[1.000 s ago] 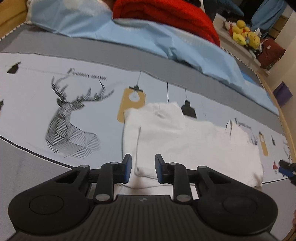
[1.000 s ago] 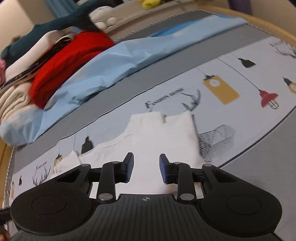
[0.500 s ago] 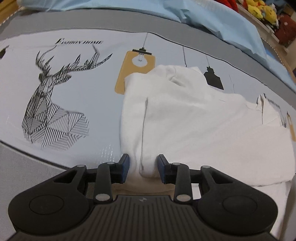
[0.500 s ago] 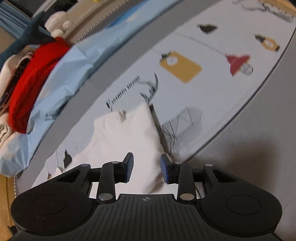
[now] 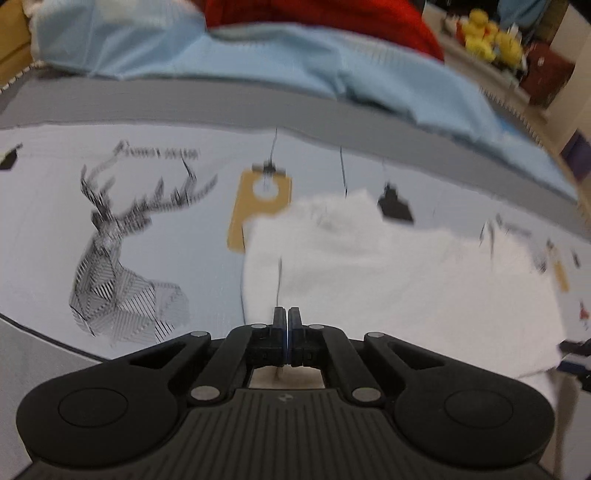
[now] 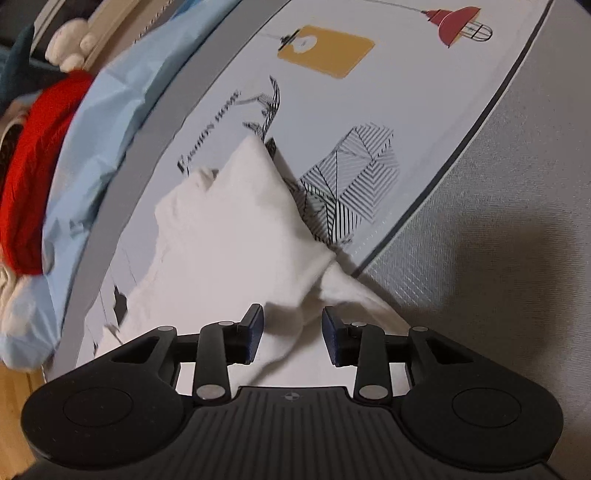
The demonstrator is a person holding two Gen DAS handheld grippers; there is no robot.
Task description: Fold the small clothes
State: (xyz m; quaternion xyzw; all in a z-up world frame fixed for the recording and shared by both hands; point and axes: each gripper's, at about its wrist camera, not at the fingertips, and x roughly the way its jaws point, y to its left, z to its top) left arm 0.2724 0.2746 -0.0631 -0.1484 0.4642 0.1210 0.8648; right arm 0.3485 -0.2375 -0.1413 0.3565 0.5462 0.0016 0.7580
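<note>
A small white garment (image 5: 388,280) lies flattened on a printed bed cover (image 5: 155,229). My left gripper (image 5: 287,317) is shut on the garment's near edge, its pads pressed together with the thin cloth pinched between them. In the right wrist view the same white garment (image 6: 229,229) comes to a raised corner with a rumpled fold. My right gripper (image 6: 291,321) stands open low over that fold. The cloth lies between its fingers, and the pads do not press on it. The left wrist view is motion-blurred.
The cover shows a striped deer (image 5: 118,266) and a yellow lamp tag (image 5: 258,206). Behind it lie a light blue sheet (image 5: 295,70), a red cloth (image 5: 325,18) and yellow plush toys (image 5: 487,40). Grey woven fabric (image 6: 498,258) borders the print on the right.
My left gripper's jaws have come together on the garment's near edge. My right gripper has dropped toward the garment's corner and rolled, so a fold now lies between its jaws.
</note>
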